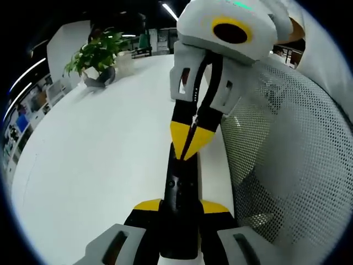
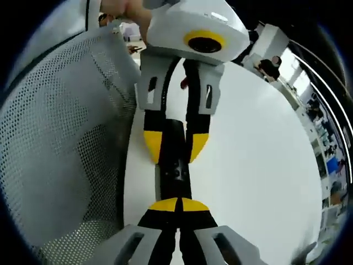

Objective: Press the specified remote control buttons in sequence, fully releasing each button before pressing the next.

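One remote control (image 1: 180, 193), two grippers: left (image 1: 182, 212) gripping, right (image 1: 188, 141) closed.

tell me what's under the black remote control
Under the long black remote control lies the white tabletop. The left hand-held gripper clamps its near end, the right hand-held gripper's closed yellow tips rest on top. The surface directly beneath is covered.

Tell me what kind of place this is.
Probably an open-plan office: a long white table, a mesh chair, a potted plant, with ceiling strip lights behind.
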